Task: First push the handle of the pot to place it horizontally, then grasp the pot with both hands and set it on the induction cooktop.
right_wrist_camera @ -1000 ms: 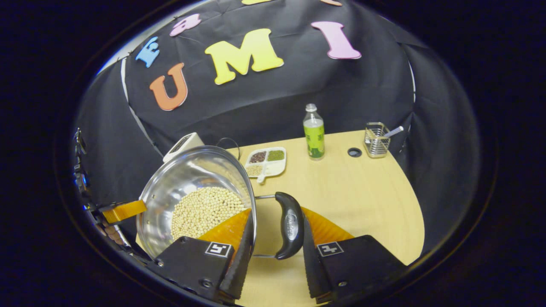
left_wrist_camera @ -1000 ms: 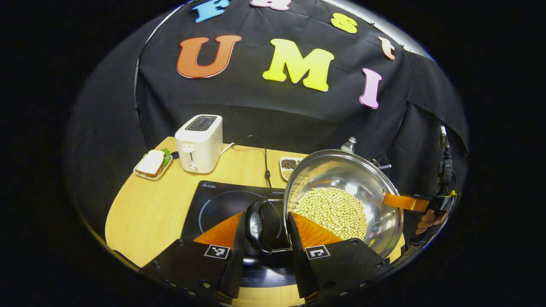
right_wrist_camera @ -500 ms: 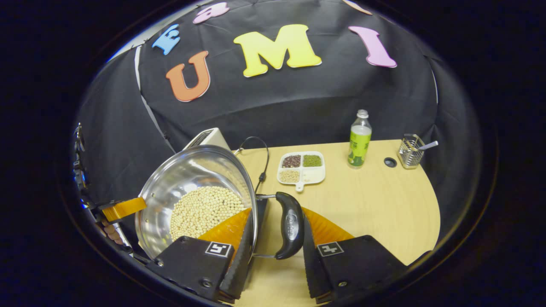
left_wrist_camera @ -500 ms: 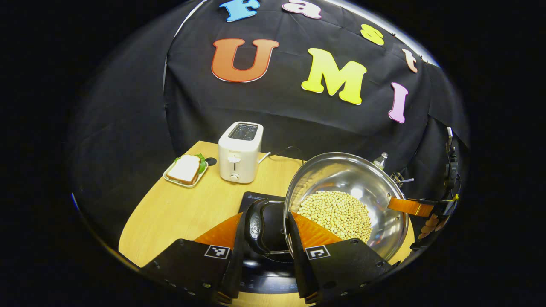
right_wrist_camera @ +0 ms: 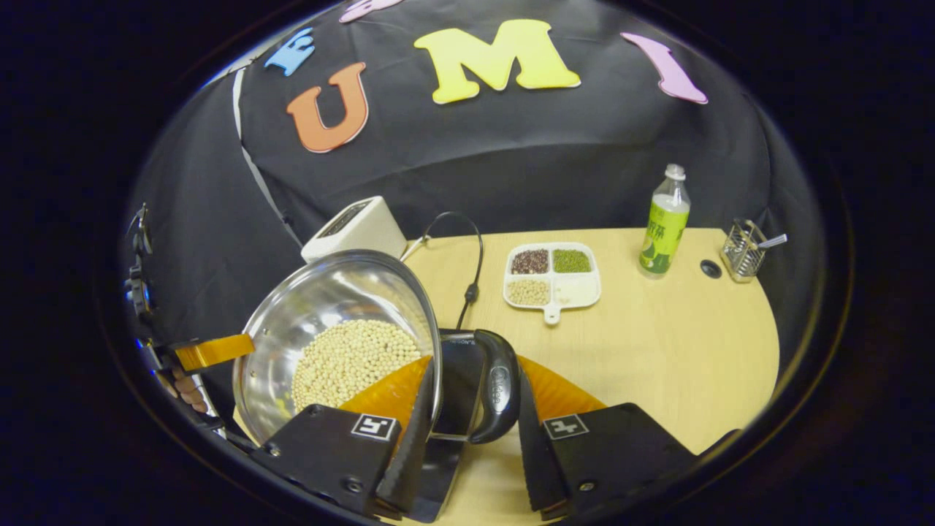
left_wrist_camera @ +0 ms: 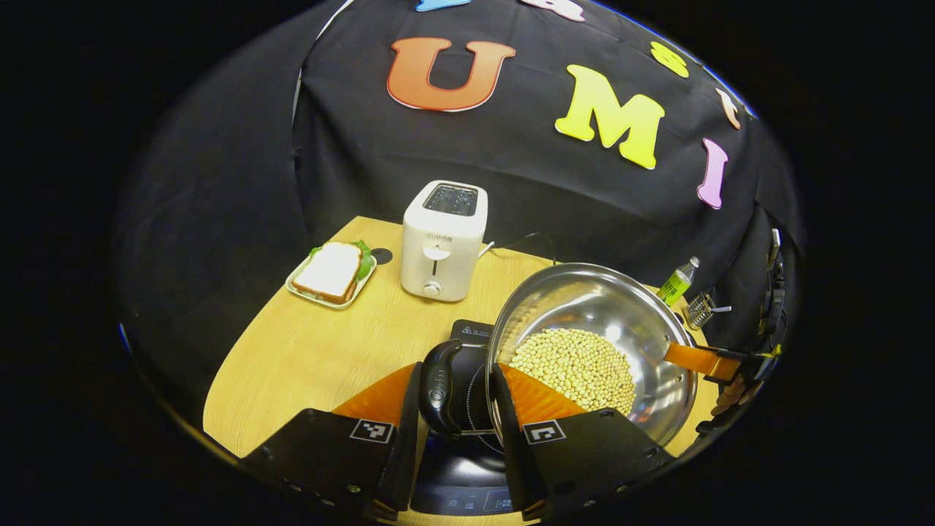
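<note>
Pot (left_wrist_camera: 588,343) of beans held above cooktop (left_wrist_camera: 467,467); left hand-held gripper (left_wrist_camera: 456,431) and right hand-held gripper (right_wrist_camera: 467,431) each clamp a side handle. Lower level, both sides together, centre on ring.

No lettering on the toaster (left_wrist_camera: 443,241), bottle (right_wrist_camera: 663,222) or cooktop (left_wrist_camera: 467,475) can be read.

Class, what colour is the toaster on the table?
White toaster, clearest in the left gripper view.
</note>
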The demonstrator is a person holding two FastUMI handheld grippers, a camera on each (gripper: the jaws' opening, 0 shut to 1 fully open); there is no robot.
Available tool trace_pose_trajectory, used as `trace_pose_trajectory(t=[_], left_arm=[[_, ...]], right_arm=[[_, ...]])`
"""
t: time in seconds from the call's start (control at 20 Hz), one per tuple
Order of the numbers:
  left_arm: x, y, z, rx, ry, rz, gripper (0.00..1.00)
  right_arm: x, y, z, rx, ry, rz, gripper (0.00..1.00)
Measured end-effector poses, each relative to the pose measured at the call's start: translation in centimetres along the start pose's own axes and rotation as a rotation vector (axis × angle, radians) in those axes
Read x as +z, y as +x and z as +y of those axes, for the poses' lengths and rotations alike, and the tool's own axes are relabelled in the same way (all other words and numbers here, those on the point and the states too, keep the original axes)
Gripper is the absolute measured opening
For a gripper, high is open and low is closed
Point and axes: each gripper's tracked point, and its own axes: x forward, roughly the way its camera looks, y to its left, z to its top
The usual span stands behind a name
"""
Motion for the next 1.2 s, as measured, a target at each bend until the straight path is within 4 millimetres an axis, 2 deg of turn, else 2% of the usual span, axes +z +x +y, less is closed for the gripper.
trace_pose_trajectory(t=[0.15, 0.4, 0.5, 0.6, 0.65, 0.9, 0.95, 1.0, 1.05, 1.1, 1.15, 1.2], left_arm=[[-1.0, 1.6, 0.7, 0.008, 0.002, 0.024, 0.49], [-2.0, 3.2, 1.5, 0.016, -0.038, 0.053, 0.49], [-2.0, 4.1, 2.1, -0.001, -0.052, 0.038, 0.55], [-2.0, 4.1, 2.5, -0.024, -0.097, 0.030, 0.60], [-2.1, 4.3, 2.5, -0.036, -0.117, 0.029, 0.61], [-2.1, 4.6, 2.4, -0.055, -0.134, 0.025, 0.63], [-2.2, 4.5, 2.4, -0.051, -0.121, 0.020, 0.47], [-2.1, 4.4, 2.4, -0.047, -0.105, 0.015, 0.62], [-2.2, 4.1, 2.5, -0.036, -0.088, 0.014, 0.63], [-2.1, 3.9, 2.3, -0.032, -0.065, 0.007, 0.49], [-2.1, 3.7, 2.5, -0.018, -0.033, -0.006, 0.71], [-1.9, 3.4, 3.0, 0.009, -0.007, -0.023, 0.70]], right_arm=[[-1.3, 2.2, -0.6, -0.010, -0.001, 0.034, 0.58], [-2.8, 3.6, -0.4, -0.007, 0.025, 0.057, 0.58], [-2.8, 3.7, -0.2, 0.007, 0.038, 0.029, 0.59], [-3.0, 3.6, -0.1, 0.021, 0.018, 0.019, 0.64], [-3.1, 3.5, 0.0, 0.040, 0.017, 0.017, 0.69], [-3.5, 2.8, -0.1, 0.073, 0.033, 0.005, 0.78], [-3.4, 2.6, -0.2, 0.072, 0.039, -0.003, 0.78], [-3.3, 2.3, -0.3, 0.067, 0.042, -0.013, 0.79], [-3.1, 2.0, -0.4, 0.065, 0.046, -0.025, 0.79], [-3.1, 1.8, -0.4, 0.063, 0.052, -0.036, 0.80], [-2.9, 1.4, -0.5, 0.063, 0.062, -0.050, 0.79], [-2.9, 1.1, -0.4, 0.064, 0.068, -0.064, 0.80]])
